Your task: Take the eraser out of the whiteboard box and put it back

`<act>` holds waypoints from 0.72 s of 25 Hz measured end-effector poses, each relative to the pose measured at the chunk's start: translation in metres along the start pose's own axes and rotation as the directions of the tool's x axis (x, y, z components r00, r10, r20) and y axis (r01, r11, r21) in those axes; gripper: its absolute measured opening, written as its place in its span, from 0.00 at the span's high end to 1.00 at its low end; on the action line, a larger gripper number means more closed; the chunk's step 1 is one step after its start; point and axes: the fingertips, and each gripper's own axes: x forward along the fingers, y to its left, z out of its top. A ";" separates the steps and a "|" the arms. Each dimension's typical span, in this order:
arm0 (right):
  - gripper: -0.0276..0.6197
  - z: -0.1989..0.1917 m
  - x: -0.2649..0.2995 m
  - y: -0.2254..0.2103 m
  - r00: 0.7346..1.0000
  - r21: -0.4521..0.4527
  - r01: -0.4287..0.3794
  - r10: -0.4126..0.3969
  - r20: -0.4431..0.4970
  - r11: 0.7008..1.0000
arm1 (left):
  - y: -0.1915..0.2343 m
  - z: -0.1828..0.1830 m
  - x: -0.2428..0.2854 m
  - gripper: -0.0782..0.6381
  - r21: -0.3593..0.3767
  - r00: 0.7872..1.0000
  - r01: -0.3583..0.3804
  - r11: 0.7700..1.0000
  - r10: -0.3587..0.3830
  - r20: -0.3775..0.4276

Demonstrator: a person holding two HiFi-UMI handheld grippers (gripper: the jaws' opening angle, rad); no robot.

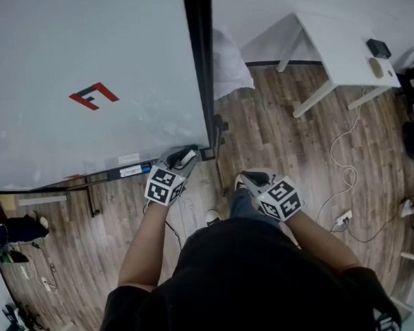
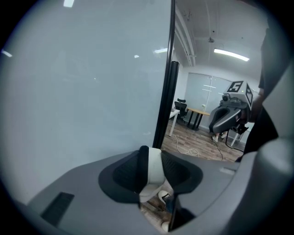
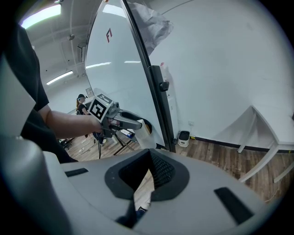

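Fingers [image 2: 126,174] of left gripper [image 2: 150,152] pinch white eraser [image 2: 155,169], right gripper [image 3: 149,155] fingers pressed together — red "F" [image 1: 93,96] on whiteboard [image 1: 43,52].

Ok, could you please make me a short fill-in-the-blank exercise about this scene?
1. The left hand-held gripper grips a white ____.
2. The right hand-held gripper holds ____.
3. The logo on the whiteboard is ____ in colour.
Missing words: eraser; nothing; red.
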 end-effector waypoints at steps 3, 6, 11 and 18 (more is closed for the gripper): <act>0.97 0.000 -0.002 0.003 1.000 -0.004 -0.002 0.002 0.003 1.000 | -0.002 0.004 -0.004 0.67 0.009 1.000 -0.002 1.000 0.002 0.002; 0.97 0.000 -0.003 0.003 1.000 -0.002 0.000 0.000 0.008 1.000 | -0.003 0.008 -0.006 0.67 0.023 1.000 -0.002 1.000 0.002 0.001; 0.97 0.004 -0.004 0.003 1.000 -0.004 0.002 -0.002 0.022 1.000 | -0.006 0.016 -0.013 0.67 0.033 1.000 -0.002 0.999 0.002 0.010; 0.97 0.005 -0.004 0.007 1.000 -0.010 -0.002 0.002 0.028 1.000 | -0.007 0.027 -0.024 0.67 0.036 1.000 -0.007 0.999 0.006 0.029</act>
